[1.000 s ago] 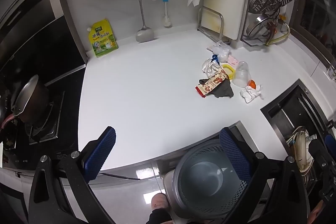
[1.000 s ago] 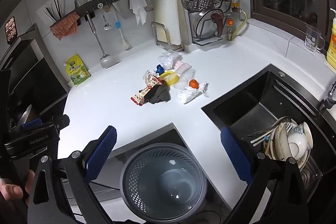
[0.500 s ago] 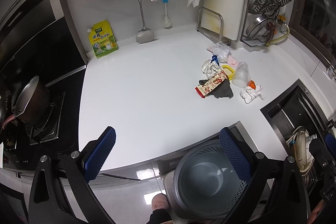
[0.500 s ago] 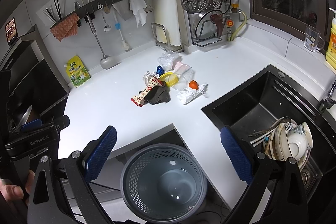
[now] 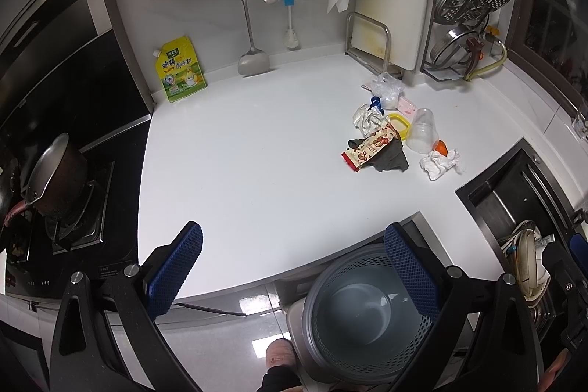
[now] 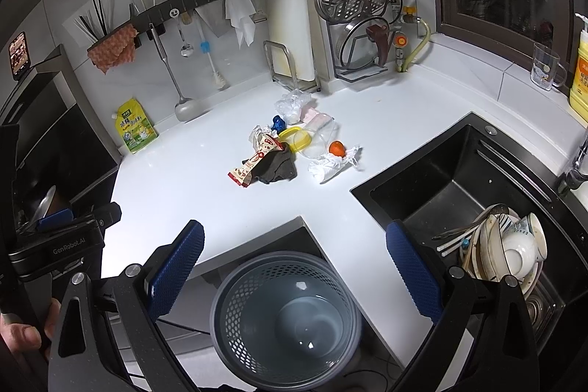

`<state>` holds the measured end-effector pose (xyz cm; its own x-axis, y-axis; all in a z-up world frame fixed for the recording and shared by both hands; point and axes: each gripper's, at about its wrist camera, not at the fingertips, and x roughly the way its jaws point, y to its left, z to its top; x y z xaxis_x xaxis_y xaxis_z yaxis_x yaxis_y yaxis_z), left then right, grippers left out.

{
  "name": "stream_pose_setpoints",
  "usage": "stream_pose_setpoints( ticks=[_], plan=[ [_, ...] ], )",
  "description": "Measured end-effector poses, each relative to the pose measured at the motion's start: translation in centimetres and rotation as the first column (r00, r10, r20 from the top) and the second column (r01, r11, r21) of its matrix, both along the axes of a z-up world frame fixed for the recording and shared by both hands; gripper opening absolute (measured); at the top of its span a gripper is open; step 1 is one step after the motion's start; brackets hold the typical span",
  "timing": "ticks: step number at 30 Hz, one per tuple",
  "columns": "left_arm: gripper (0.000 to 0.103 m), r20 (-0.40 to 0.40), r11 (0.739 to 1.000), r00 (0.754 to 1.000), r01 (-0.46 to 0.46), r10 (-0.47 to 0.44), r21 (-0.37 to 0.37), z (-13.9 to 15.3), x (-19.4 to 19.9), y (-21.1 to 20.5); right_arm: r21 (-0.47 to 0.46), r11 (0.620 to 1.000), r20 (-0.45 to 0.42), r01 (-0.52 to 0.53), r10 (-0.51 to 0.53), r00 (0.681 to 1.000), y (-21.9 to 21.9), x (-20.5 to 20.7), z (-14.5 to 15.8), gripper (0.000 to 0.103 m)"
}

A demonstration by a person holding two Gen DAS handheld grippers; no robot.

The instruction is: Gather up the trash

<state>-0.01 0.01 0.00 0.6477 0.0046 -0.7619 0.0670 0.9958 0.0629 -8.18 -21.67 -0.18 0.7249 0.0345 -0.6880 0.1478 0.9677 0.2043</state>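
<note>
White table and its litter look the same as a second ago, so nothing has changed and no collecting has begun. Both the left gripper and right gripper have fingers spread wide, holding nothing; the trash pile lies well apart toward 12 o'clock, the mesh bin at 6.

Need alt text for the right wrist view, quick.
The open right gripper hovers over an empty grey mesh bin below the white counter. A trash pile lies mid-counter, and a black sink holding dishes sits right.
</note>
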Motion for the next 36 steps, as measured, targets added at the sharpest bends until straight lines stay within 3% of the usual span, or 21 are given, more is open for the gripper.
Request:
stream_pose_setpoints(
  ticks=[4, 36],
  plan=[
    [0.097, -0.001, 1.000, 1.000, 0.000, 0.000, -0.001, 1.1, 0.2, 0.2, -0.001, 1.000, 0.000, -0.002, 0.002, 1.000, -0.2, 0.1, 0.5, 0.095],
    [0.097, 0.002, 1.000, 1.000, 0.000, 0.000, 0.001, 1.0, 0.1, 0.2, 0.000, 1.000, 0.001, -0.001, 0.001, 1.000, -0.1, 0.1, 0.5, 0.095]
  ],
)
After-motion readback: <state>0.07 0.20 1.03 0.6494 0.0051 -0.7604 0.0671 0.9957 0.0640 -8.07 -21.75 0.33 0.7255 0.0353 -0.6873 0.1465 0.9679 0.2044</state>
